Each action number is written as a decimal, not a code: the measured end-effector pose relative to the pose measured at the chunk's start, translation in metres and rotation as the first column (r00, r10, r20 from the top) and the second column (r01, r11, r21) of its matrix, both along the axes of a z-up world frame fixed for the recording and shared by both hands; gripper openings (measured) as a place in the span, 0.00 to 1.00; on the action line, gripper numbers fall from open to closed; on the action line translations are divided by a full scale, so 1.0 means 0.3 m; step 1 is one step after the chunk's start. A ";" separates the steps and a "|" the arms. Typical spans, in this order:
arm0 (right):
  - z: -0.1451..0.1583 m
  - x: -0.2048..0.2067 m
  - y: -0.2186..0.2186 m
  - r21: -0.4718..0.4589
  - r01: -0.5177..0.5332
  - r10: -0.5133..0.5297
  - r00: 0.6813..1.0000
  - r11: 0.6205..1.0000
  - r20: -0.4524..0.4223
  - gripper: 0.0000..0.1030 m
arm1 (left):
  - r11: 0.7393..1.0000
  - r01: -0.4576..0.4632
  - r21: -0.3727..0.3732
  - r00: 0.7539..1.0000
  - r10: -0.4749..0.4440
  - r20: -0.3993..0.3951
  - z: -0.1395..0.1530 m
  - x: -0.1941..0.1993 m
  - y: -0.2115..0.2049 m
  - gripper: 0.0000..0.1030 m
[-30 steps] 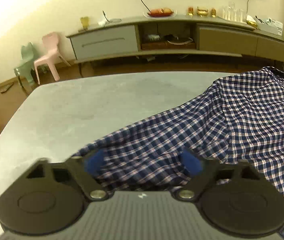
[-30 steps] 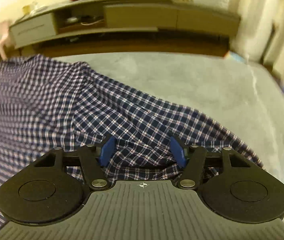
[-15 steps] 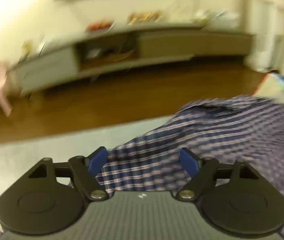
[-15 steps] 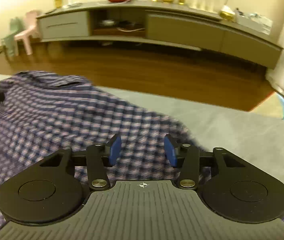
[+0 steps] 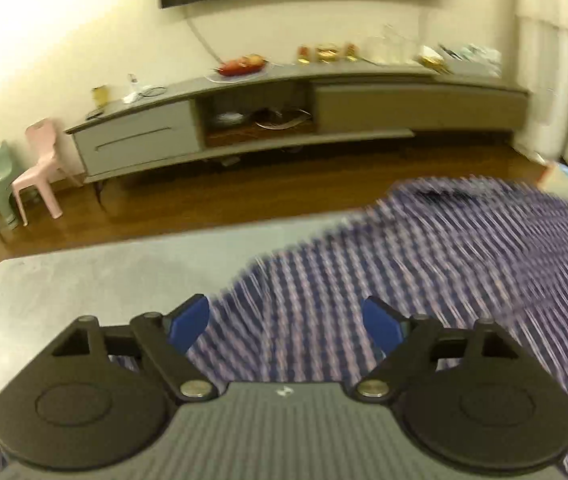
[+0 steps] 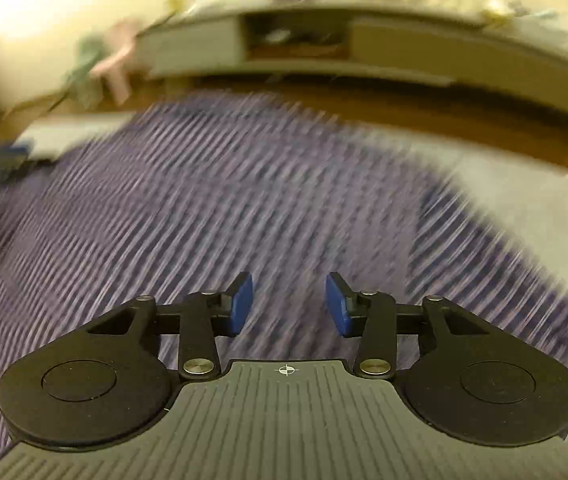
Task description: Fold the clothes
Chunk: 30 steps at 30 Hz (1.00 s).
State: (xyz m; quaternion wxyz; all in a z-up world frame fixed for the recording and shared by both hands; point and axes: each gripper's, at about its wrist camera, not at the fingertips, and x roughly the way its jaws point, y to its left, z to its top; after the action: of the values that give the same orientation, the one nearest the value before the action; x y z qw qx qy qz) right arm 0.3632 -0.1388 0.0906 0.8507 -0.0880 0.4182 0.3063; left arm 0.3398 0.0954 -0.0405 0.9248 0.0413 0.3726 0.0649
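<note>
Both grippers sit at the bottom of their frames, over a checked shirt (image 5: pixel 424 280) spread on a grey table (image 5: pixel 83 280). Left gripper (image 5: pixel 286 324): its blue pads (image 5: pixel 187 322) stand wide apart, having just opened further, with cloth seen beneath the gap but nothing pinched. Right gripper (image 6: pixel 288 306): its jaws have just been closing a little and stand partly apart, pads clear of the blurred fabric below. In the left wrist view the shirt fills the lower right, and the table's bare part lies at lower left. Across the upper middle runs a long low cabinet (image 5: pixel 404 100). Its open middle compartment (image 5: pixel 255 120) holds dishes, too blurred to name. On its top rests a plate (image 5: pixel 239 70) of reddish food. Two small chairs (image 5: pixel 39 164) stand at far left.
</note>
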 end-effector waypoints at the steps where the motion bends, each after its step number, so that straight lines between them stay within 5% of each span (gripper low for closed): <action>1: -0.017 -0.031 -0.001 -0.027 -0.004 0.005 1.000 1.000 0.023 0.43 | 1.000 0.008 -0.003 1.000 -0.008 -0.018 -0.011 -0.018 -0.006 0.84; 4: -0.053 -0.086 -0.030 -0.089 0.035 -0.027 0.996 0.995 0.081 0.57 | 1.000 0.020 -0.010 0.997 -0.021 -0.079 -0.054 -0.066 -0.013 0.84; 6: -0.054 -0.070 -0.074 -0.090 0.092 -0.084 0.992 0.992 0.090 0.45 | 0.999 -0.013 -0.040 0.997 0.010 -0.071 -0.089 -0.079 0.031 1.00; 9: -0.041 -0.068 -0.091 -0.159 0.161 -0.140 0.981 0.974 0.133 0.52 | 0.992 -0.085 -0.089 0.993 0.077 -0.088 -0.095 -0.079 0.101 1.00; 12: -0.002 -0.117 -0.084 -0.214 0.191 -0.150 0.969 0.958 0.197 0.47 | 0.993 -0.072 -0.090 0.992 0.063 -0.106 -0.069 -0.102 0.108 0.94; 16: 0.073 -0.325 -0.024 -0.041 -0.008 0.012 0.995 0.999 0.099 0.52 | 0.990 0.014 -0.142 0.997 -0.025 -0.074 -0.021 -0.222 0.050 0.93; 18: 0.049 -0.423 0.023 -0.022 -0.119 0.120 0.992 0.993 0.041 0.53 | 0.991 0.066 -0.120 0.994 -0.076 -0.076 -0.034 -0.276 0.012 0.93; 20: -0.021 -0.463 0.073 -0.117 -0.157 0.161 0.987 0.981 0.018 0.51 | 0.993 0.098 -0.061 0.990 -0.103 -0.097 -0.065 -0.316 -0.016 0.94; 22: -0.075 -0.441 0.047 -0.163 -0.092 0.098 0.995 0.982 0.027 0.65 | 0.998 0.033 -0.052 0.994 -0.038 -0.100 -0.086 -0.333 0.033 1.00; 24: -0.095 -0.372 -0.016 -0.160 0.049 -0.045 0.999 0.986 0.030 0.63 | 0.996 -0.060 -0.061 0.993 0.053 -0.105 -0.089 -0.352 0.094 0.98; 25: -0.091 -0.366 -0.037 -0.162 0.092 -0.088 0.996 0.983 0.030 0.57 | 0.993 -0.105 -0.061 0.989 0.097 -0.116 -0.074 -0.369 0.109 0.87; 27: -0.082 -0.356 -0.077 -0.166 0.173 -0.170 0.985 0.971 0.031 0.43 | 0.993 -0.063 -0.095 0.993 0.053 -0.108 -0.030 -0.445 0.093 0.82; 30: -0.047 -0.482 -0.067 -0.002 0.062 -0.062 0.997 0.998 -0.050 0.52 | 0.990 0.054 -0.129 0.993 -0.067 -0.101 -0.012 -0.557 0.027 0.91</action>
State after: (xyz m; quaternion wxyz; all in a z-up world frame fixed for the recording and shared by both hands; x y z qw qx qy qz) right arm 0.2186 -0.1589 0.0766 0.8491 -0.0677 0.4418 0.2816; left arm 0.1728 0.1036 -0.0442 0.9062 -0.0023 0.4228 0.0111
